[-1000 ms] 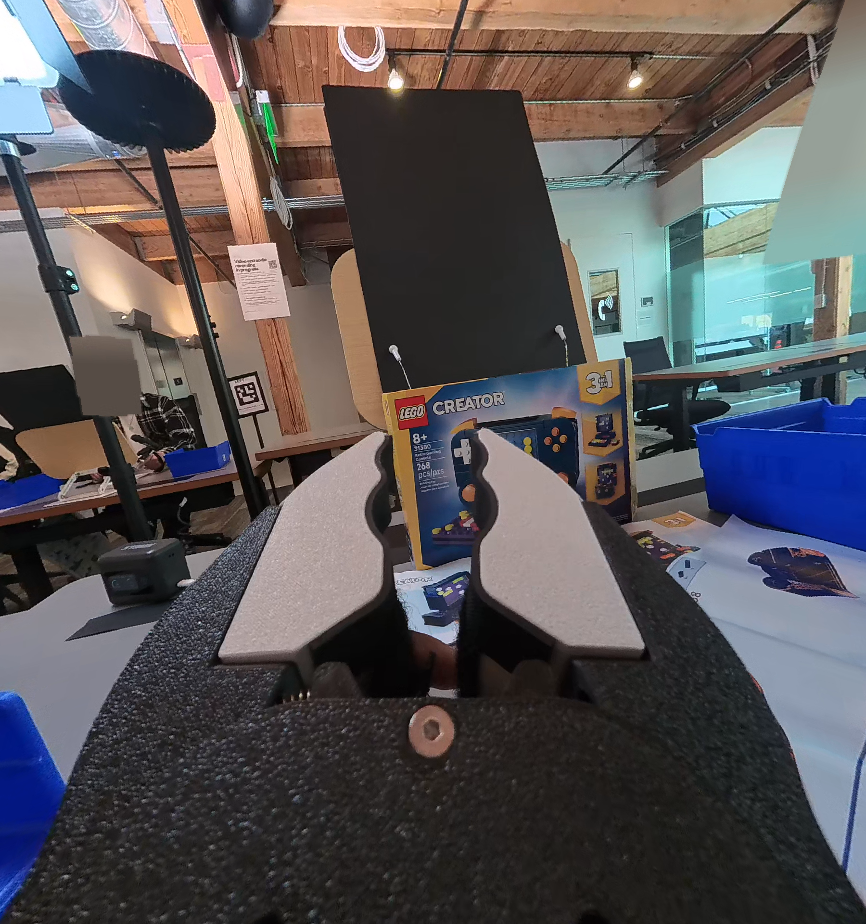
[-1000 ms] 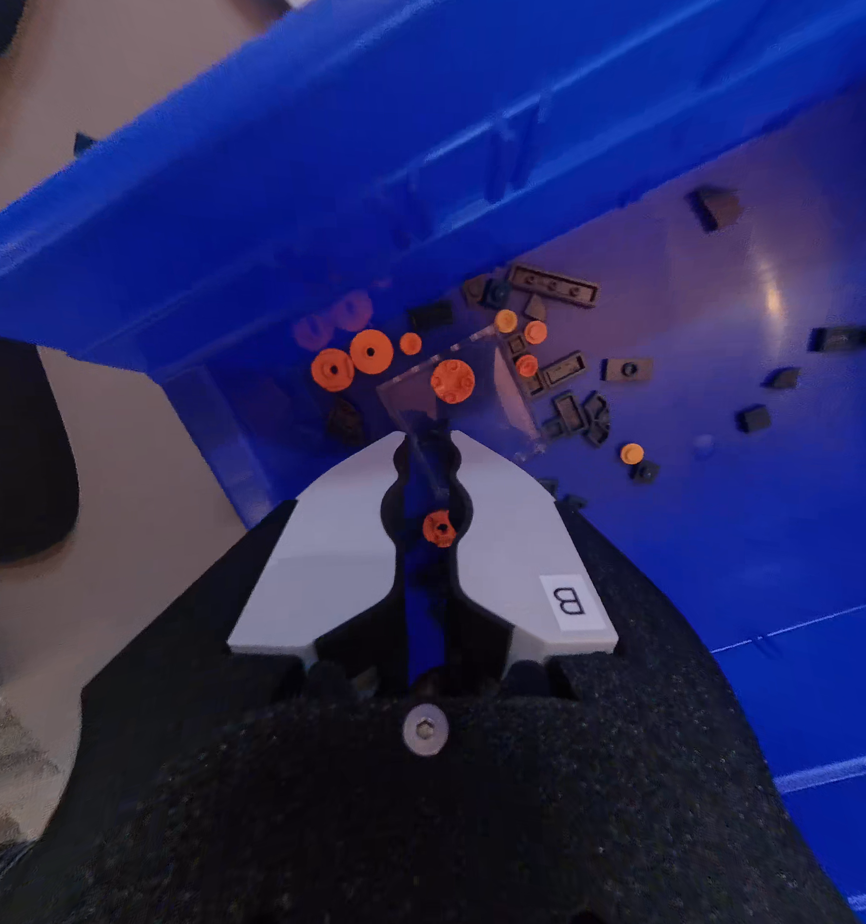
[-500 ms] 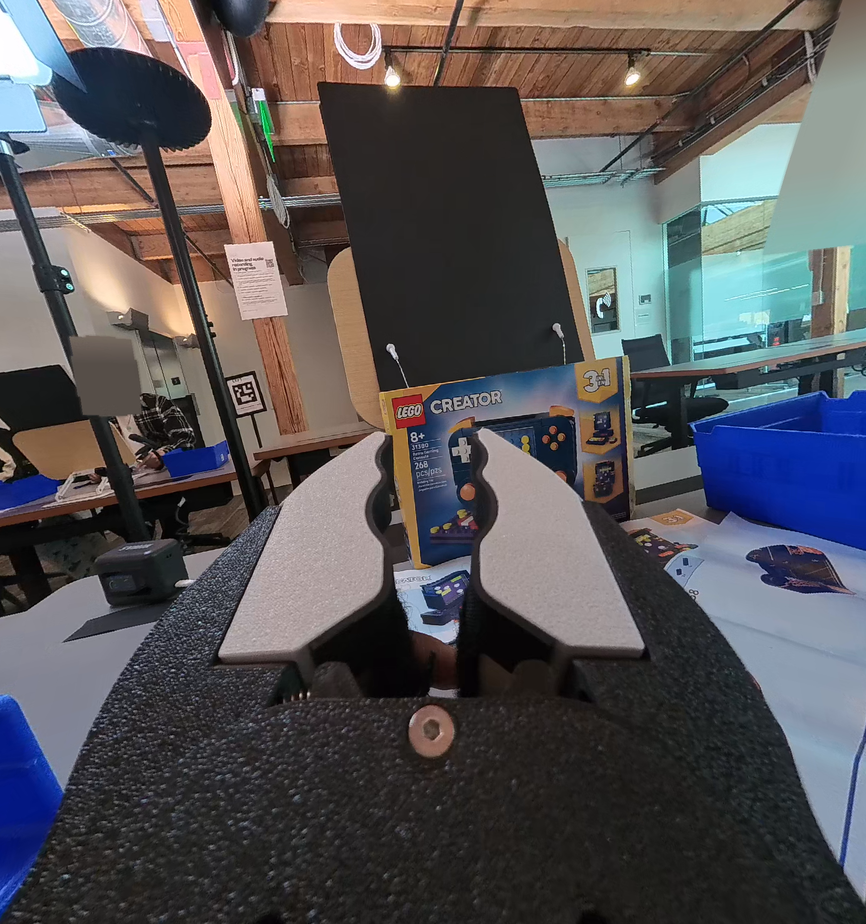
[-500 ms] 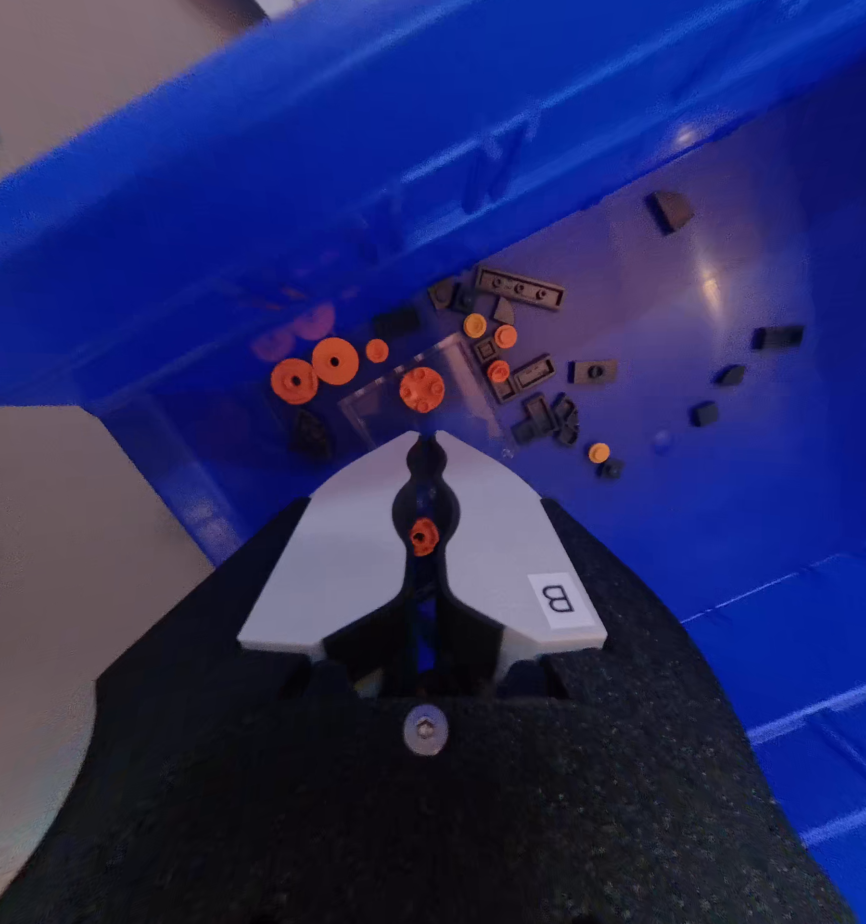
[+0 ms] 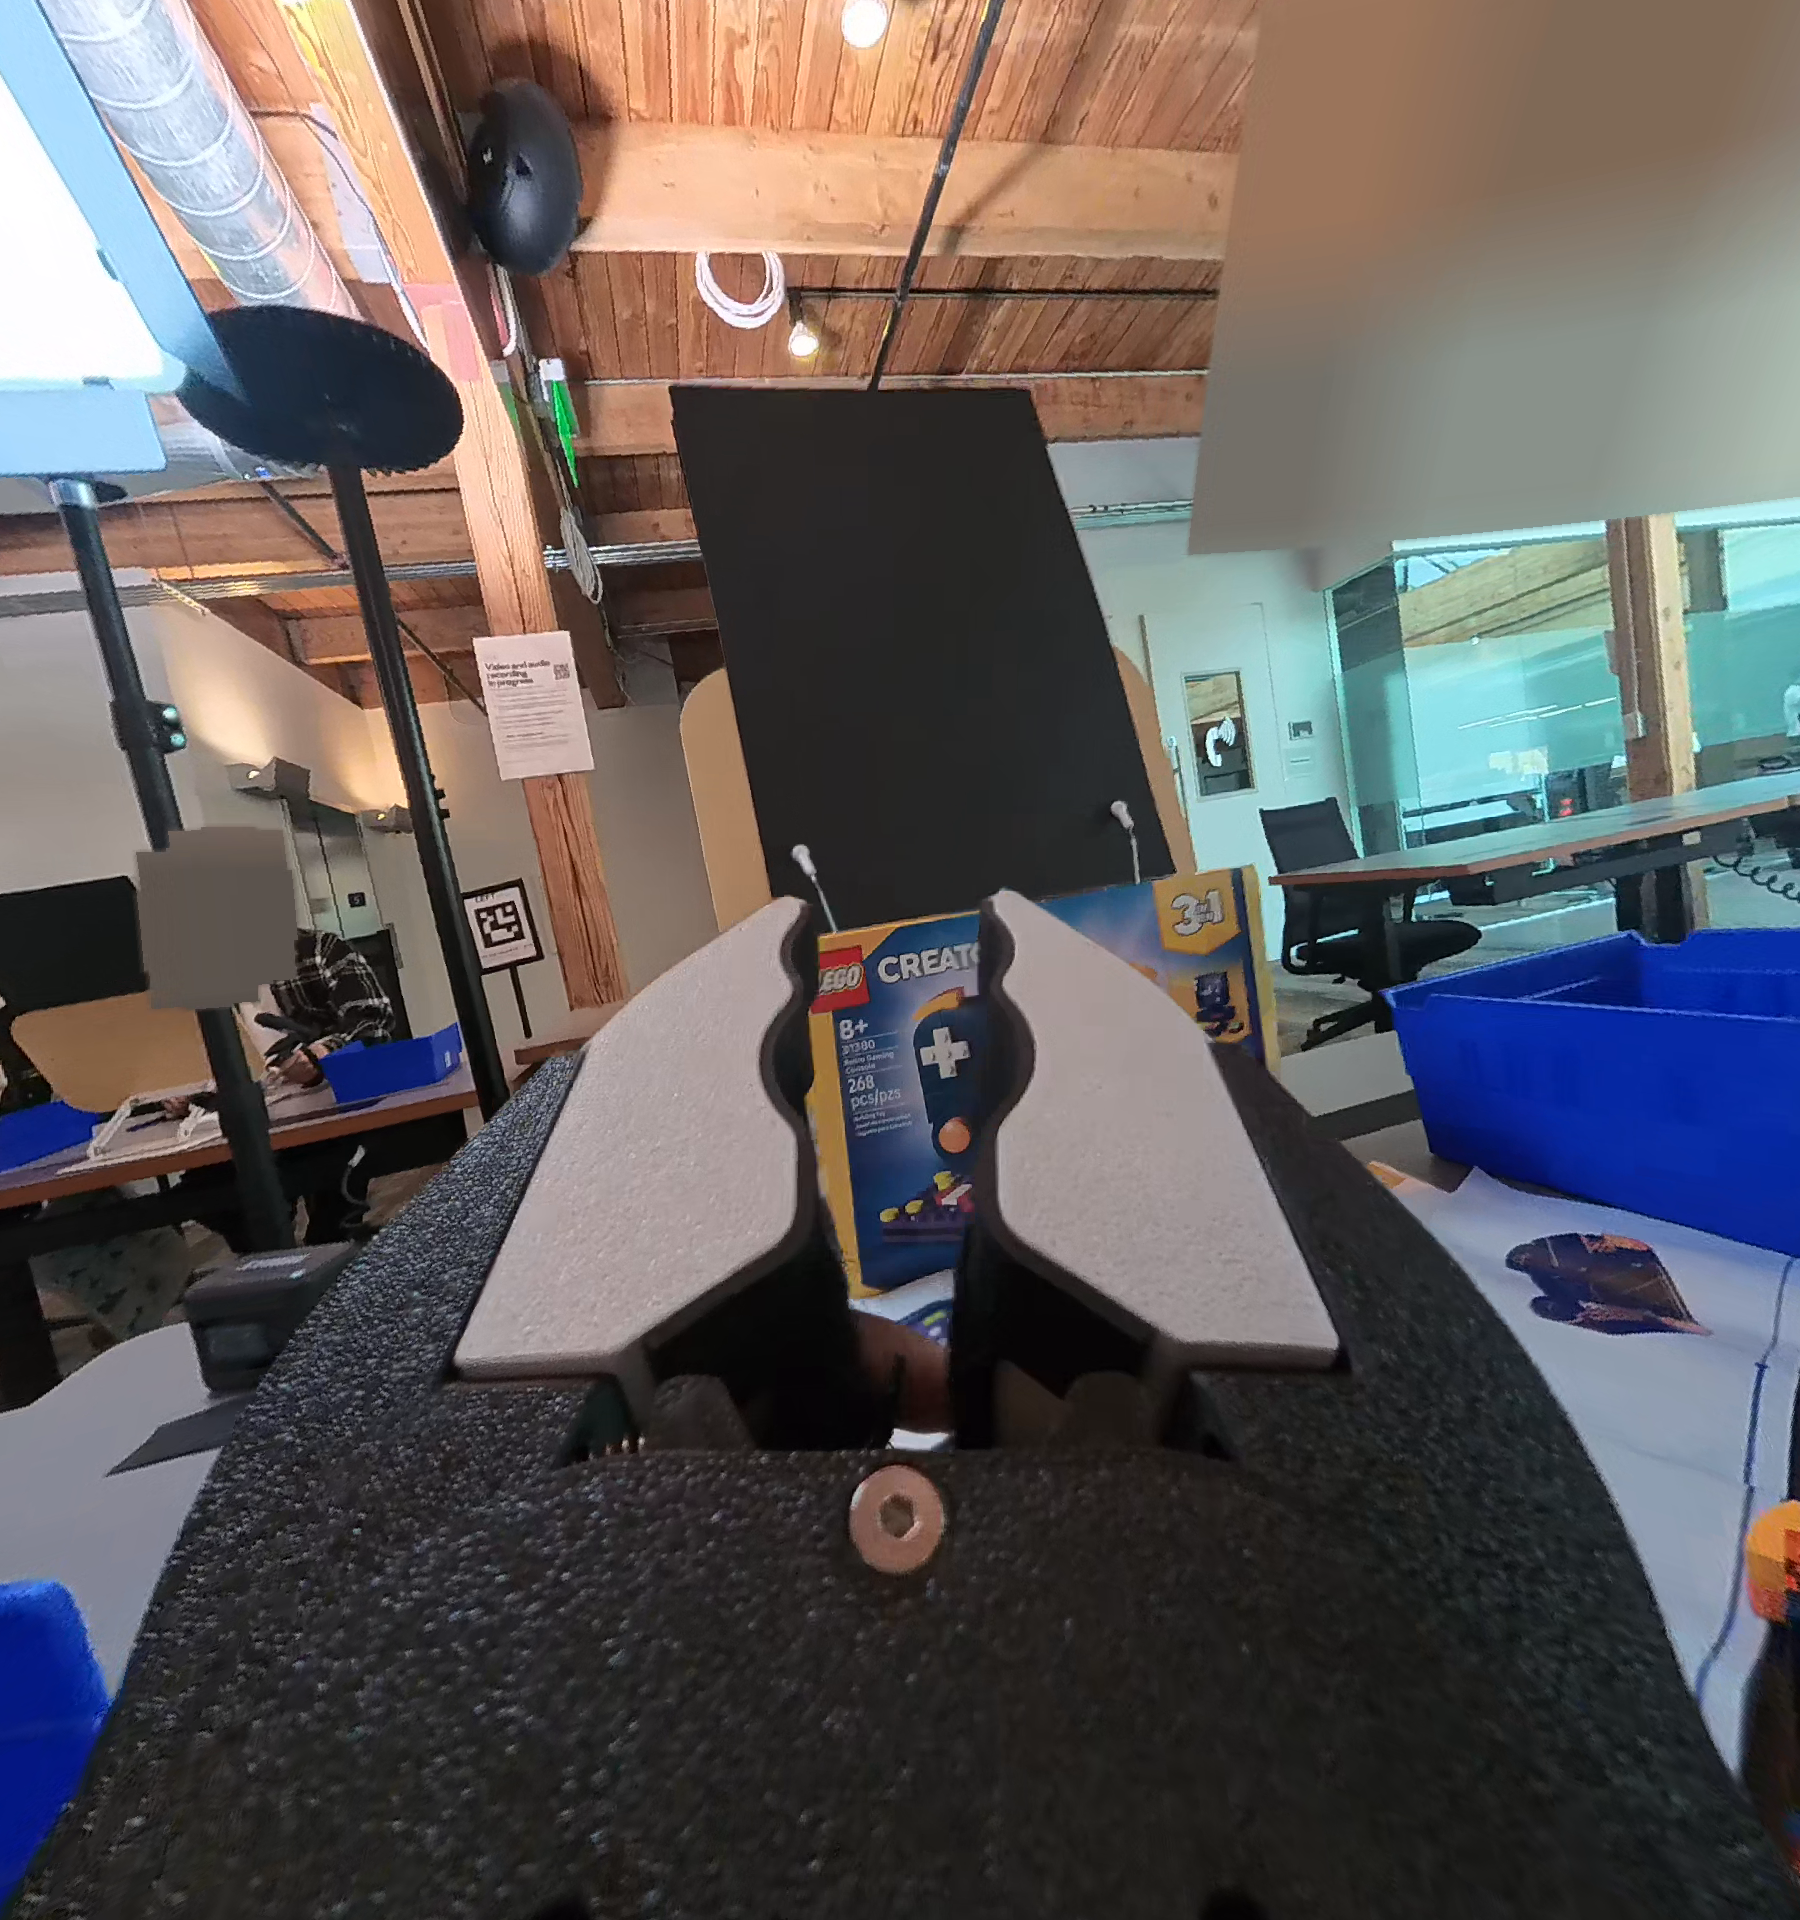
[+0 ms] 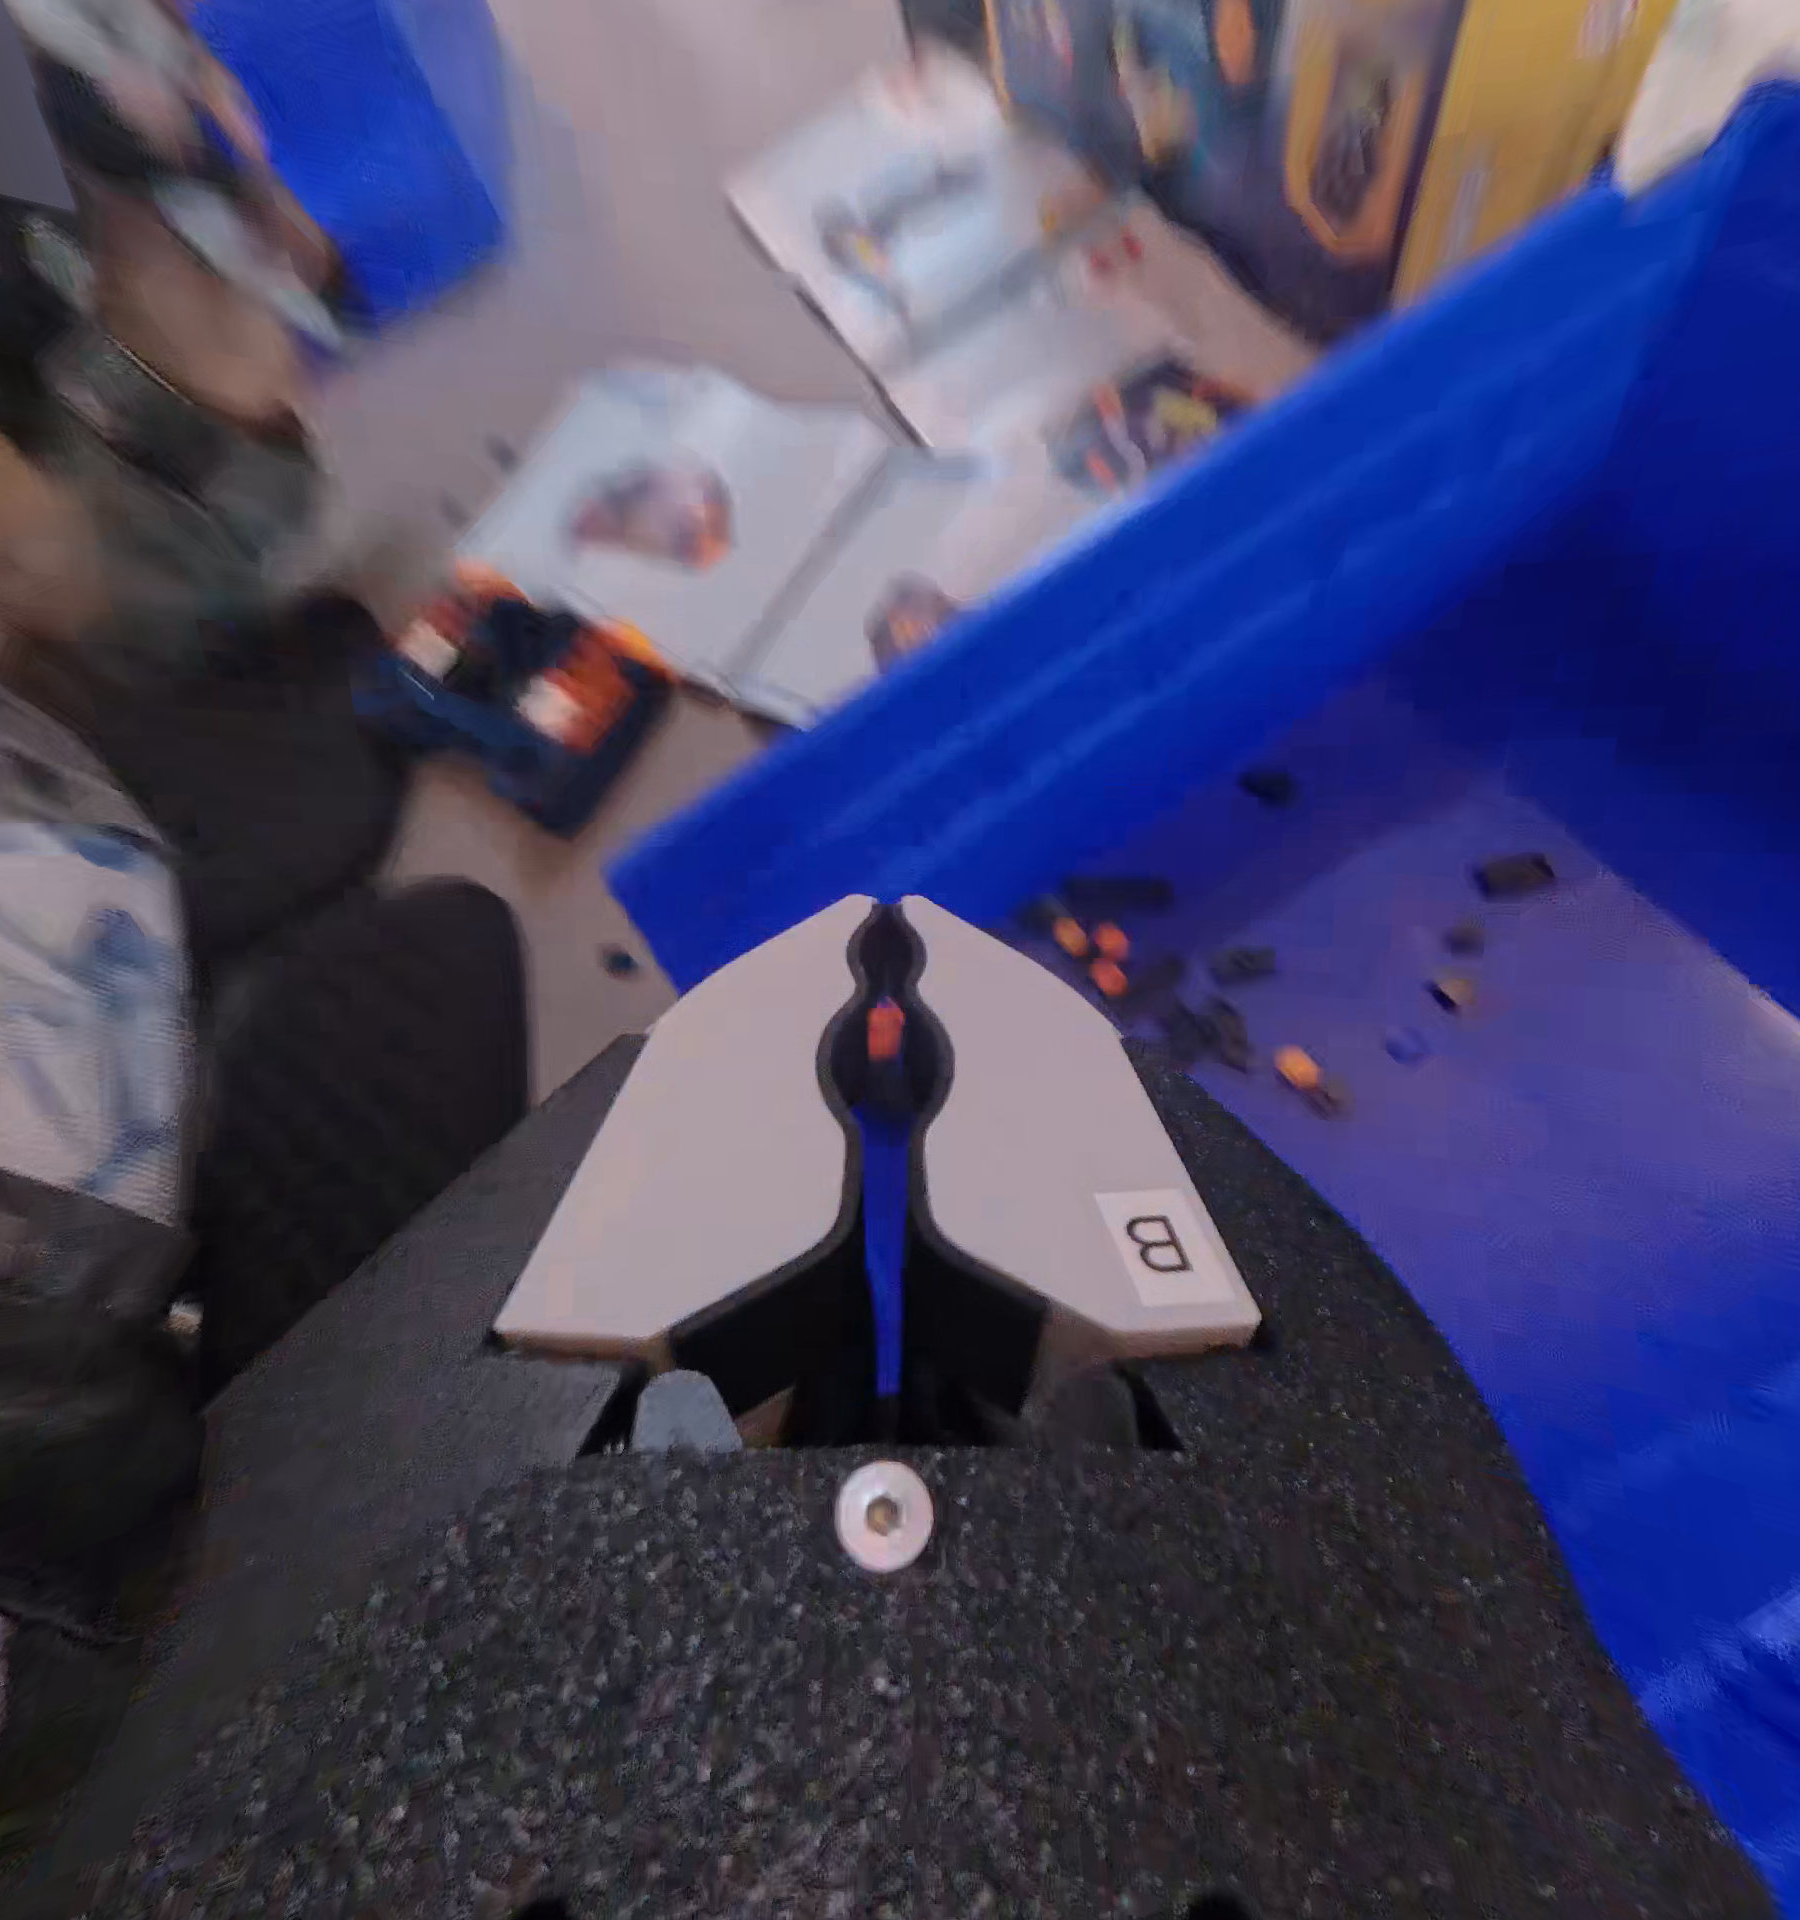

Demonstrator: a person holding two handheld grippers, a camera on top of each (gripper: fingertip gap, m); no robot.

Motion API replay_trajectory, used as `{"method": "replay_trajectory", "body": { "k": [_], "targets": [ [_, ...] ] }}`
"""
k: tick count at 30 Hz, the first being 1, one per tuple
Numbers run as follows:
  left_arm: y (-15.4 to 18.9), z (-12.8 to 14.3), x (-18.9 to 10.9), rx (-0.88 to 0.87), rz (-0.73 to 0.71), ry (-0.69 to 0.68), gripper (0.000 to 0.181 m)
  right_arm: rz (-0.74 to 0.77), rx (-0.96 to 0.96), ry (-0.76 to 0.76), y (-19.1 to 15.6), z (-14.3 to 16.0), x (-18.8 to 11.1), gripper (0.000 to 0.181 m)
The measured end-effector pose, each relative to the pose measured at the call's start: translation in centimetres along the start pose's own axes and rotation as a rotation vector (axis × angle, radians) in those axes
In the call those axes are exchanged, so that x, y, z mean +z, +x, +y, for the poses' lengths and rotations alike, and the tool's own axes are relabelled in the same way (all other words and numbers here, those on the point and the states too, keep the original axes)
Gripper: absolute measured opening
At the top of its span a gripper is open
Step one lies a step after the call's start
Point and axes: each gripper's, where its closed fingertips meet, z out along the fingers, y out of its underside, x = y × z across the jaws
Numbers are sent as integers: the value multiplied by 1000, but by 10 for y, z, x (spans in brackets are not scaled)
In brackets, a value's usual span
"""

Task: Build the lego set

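The right gripper (image 6: 888, 914) pinches a small orange piece (image 6: 883, 1029) over the blue bin (image 6: 1135, 727); the half-built model (image 6: 532, 696) waits at ten o'clock, far from finished. The left gripper (image 5: 896, 925) idles narrowly parted, empty, facing the set's box (image 5: 896, 1070)

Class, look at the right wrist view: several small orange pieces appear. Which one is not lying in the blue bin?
The orange piece pinched between the right gripper fingers; the other orange pieces lie loose on the blue bin floor.
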Motion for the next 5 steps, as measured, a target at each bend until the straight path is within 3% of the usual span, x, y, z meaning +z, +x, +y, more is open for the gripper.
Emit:
{"method": "replay_trajectory", "body": {
  "k": [5],
  "targets": [
    [61,-20,5,-52,298,44,30,-383,320,548,-59,-73,-28,0]
  ]
}}
